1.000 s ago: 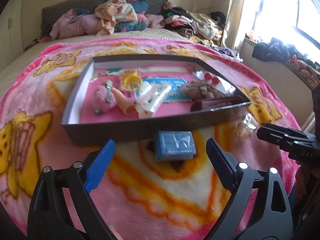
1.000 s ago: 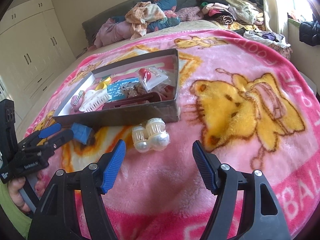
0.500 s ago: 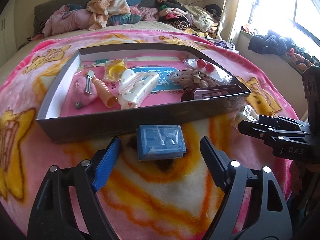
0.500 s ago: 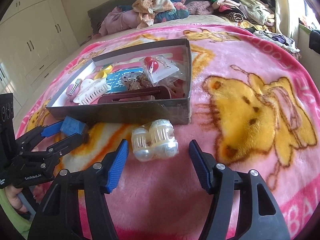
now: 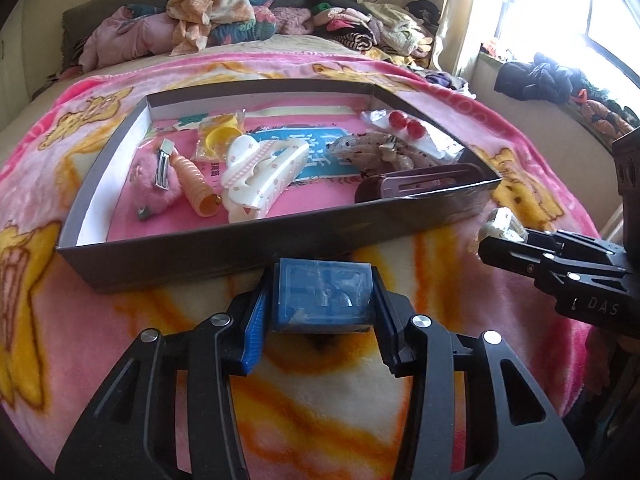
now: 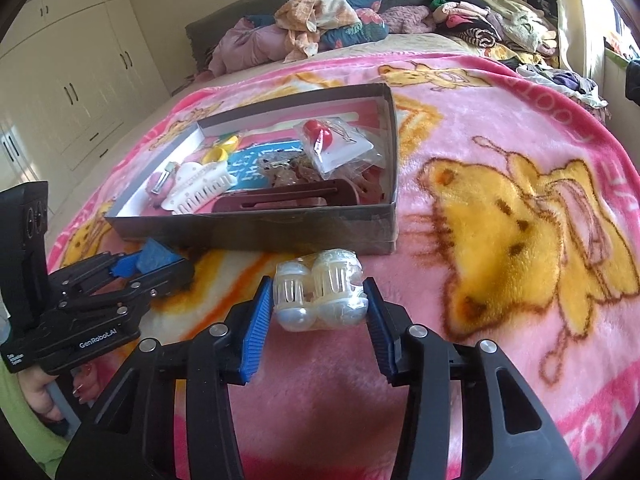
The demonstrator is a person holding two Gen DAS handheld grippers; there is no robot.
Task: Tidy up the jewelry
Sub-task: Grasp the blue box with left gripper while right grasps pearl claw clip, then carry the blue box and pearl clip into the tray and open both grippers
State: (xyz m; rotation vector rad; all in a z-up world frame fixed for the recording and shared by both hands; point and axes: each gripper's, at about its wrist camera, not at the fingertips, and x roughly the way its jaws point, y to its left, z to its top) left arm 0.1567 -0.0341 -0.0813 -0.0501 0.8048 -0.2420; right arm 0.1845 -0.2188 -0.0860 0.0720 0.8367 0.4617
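My left gripper [image 5: 322, 298] is shut on a small blue jewelry box [image 5: 323, 299] that rests on the blanket just in front of the grey tray [image 5: 168, 254]. My right gripper [image 6: 319, 298] is shut on a clear packet of two white pearl hair claws [image 6: 320, 294], also in front of the tray [image 6: 256, 236]. The tray holds a white hair claw [image 5: 260, 178], a pink fluffy clip [image 5: 154, 184], an orange spiral tie [image 5: 196, 186], a yellow ring [image 5: 218, 136], red bead earrings [image 5: 406, 124] and a dark red clip [image 5: 420, 186]. Each gripper shows in the other's view: the right one [image 5: 486, 240], the left one [image 6: 160, 264].
The pink cartoon blanket [image 6: 500, 200] covers the bed. Piled clothes [image 5: 224, 12] lie at the headboard. A window ledge with dark clothes [image 5: 536, 76] is to the right. White wardrobes [image 6: 68, 80] stand to the left.
Both grippers moved forward and closed: the left on the blue box, the right on the pearl claw packet. Both were open around them half a second ago.
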